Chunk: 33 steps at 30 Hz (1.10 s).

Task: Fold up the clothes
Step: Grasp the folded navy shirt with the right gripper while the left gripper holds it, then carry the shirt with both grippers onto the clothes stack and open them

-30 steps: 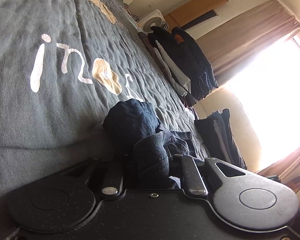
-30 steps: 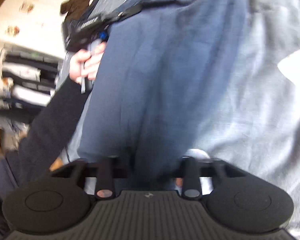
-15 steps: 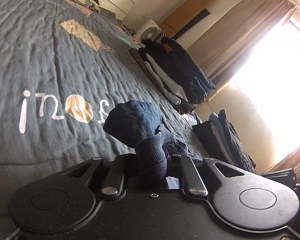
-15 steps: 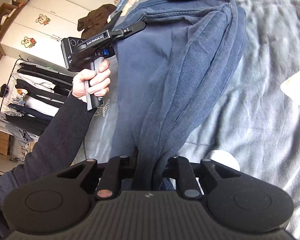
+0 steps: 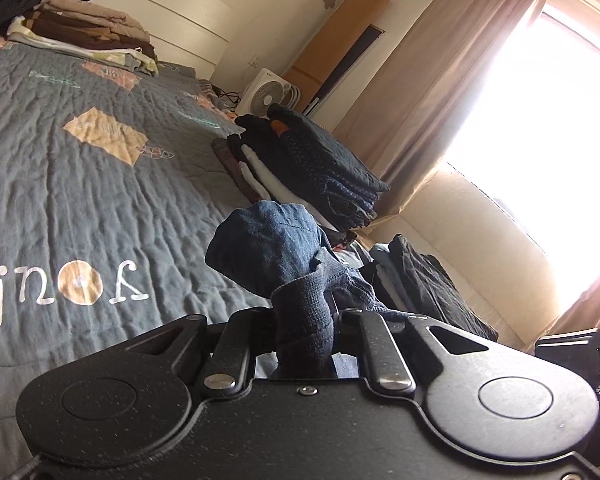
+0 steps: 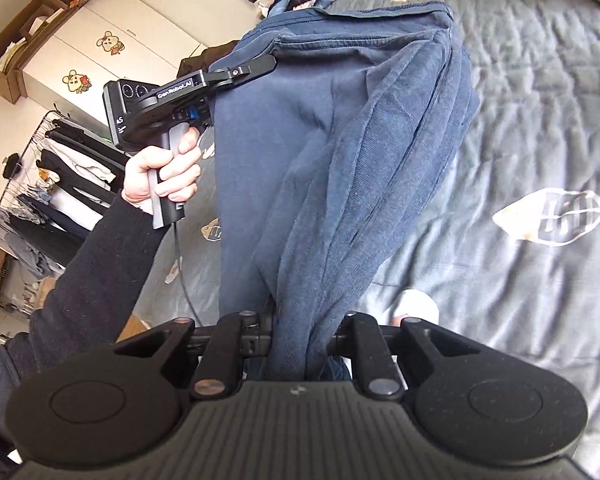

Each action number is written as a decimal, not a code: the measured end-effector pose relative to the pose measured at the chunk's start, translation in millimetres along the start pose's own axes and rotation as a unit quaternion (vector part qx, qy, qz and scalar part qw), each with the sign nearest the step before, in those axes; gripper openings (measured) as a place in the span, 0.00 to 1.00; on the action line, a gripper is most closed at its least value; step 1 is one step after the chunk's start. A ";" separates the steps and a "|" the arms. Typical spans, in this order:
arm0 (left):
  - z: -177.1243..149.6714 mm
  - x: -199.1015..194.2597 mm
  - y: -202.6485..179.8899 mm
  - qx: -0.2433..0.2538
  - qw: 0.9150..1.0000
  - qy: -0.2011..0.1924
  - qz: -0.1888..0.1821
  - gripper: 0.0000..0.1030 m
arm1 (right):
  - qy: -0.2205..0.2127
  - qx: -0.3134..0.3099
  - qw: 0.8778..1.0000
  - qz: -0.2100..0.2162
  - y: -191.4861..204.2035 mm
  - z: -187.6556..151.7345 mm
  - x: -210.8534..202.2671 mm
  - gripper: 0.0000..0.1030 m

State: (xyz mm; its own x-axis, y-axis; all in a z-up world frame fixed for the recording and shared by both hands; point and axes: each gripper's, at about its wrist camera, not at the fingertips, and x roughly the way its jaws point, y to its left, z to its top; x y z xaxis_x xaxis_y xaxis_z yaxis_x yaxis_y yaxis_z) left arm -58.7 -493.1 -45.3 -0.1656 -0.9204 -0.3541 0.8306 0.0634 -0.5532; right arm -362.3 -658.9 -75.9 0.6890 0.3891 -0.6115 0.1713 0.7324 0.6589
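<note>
A navy blue garment [image 6: 340, 152] hangs stretched between both grippers above the grey quilted bed [image 6: 540, 100]. My right gripper [image 6: 300, 336] is shut on one bunched end of it. My left gripper [image 5: 304, 320] is shut on the other end, whose ribbed hem and bunched cloth [image 5: 272, 240] stick up between the fingers. In the right wrist view the left gripper [image 6: 268, 62] shows from the side, held by a hand in a black sleeve, clamping the garment's upper edge. The fingertips of both are hidden by cloth.
Folded dark clothes lie in a stack [image 5: 320, 164] on the bed's right side, with another stack [image 5: 424, 280] nearer. A pile of brown and beige clothes [image 5: 80, 28] lies at the far end. A fan [image 5: 268, 96], curtains and a bright window stand beyond. A clothes rack [image 6: 60, 168] is on the left.
Both grippers have lifted the garment off the bed. The left view tilted up from the quilt towards the room. The garment now hangs in folds between the grippers.
</note>
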 end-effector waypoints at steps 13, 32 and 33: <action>14.3 49.7 -113.9 0.053 0.998 -0.019 0.000 0.13 | -0.043 -0.043 0.997 -0.054 -28.0 -15.2 -94.3 0.16; 56.6 238.9 -251.3 0.115 0.989 -0.011 -0.090 0.13 | -0.077 -0.041 0.990 -0.115 -124.2 0.9 -316.0 0.16; 57.5 253.1 -253.2 0.112 0.989 -0.009 -0.096 0.13 | -0.078 -0.040 0.989 -0.119 -131.6 4.3 -326.8 0.16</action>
State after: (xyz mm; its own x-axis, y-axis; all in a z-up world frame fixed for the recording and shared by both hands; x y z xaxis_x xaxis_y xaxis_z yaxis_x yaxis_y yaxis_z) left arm -280.3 -764.3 48.5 -0.3232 -0.9144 -0.2440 0.8823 -0.1979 -0.4270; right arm -606.9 -884.9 39.1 0.7373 0.1149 -0.6657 0.2887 0.8373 0.4643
